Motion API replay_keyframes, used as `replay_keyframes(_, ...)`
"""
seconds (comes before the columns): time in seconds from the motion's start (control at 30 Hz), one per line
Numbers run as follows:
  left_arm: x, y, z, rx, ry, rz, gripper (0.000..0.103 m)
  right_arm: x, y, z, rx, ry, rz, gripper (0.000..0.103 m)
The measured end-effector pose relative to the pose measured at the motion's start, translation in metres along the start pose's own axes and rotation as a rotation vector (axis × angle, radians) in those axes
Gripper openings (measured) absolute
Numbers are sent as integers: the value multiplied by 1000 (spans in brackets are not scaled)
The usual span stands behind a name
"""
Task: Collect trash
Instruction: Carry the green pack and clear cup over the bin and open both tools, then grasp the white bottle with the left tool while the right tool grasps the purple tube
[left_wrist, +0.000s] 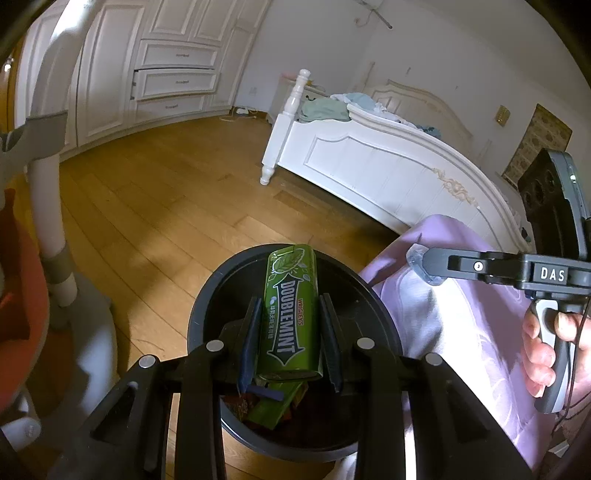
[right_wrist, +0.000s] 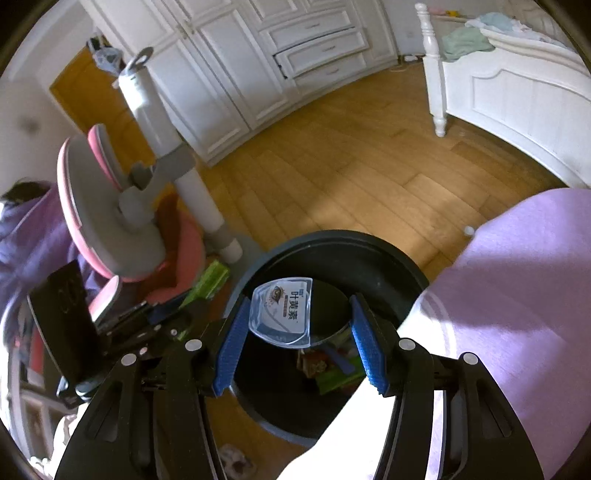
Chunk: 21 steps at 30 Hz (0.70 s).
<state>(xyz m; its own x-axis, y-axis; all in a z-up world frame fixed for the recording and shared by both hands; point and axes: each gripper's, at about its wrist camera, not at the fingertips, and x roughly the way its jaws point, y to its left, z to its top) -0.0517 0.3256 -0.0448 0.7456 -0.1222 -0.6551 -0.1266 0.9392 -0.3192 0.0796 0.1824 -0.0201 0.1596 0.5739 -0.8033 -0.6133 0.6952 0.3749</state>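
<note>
My left gripper (left_wrist: 290, 306) is shut on a green Doublemint gum tin (left_wrist: 292, 314) and holds it over the black trash bin (left_wrist: 207, 295). Wrappers and a green box (left_wrist: 271, 408) lie inside the bin. My right gripper (right_wrist: 300, 310) is open above the same bin (right_wrist: 373, 254). A clear plastic packet with a blue label (right_wrist: 282, 312) sticks to its left finger, free of the right finger. The right gripper also shows in the left wrist view (left_wrist: 424, 264), with the packet at its tip.
A white bed frame (left_wrist: 369, 158) stands to the right on the wood floor (left_wrist: 166, 192). A pink and grey chair (right_wrist: 110, 221) stands left of the bin. White cabinets (right_wrist: 258, 55) line the far wall. Purple clothing (right_wrist: 517, 277) lies close on the right.
</note>
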Motion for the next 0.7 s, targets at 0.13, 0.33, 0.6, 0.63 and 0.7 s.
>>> replay_keyframes(0.13,4,0,0,0,7,0,31,4,0,2,-2,2,1,56)
replay_keyframes(0.33,7,-2,2,7,15,0,31,7,0,3,-6,0,3,56)
replay_keyframes(0.6,8,-2,6,-1,26,23,34,3,-3,7,18,-14,11,74)
replay_keyframes(0.63,8,-3,7,-1,28,26,34,0,-4,8,18,-25,11,74)
replay_keyframes(0.7,6,-5,9,7,25,30,37,-5,-7,8,25,-33,20,74)
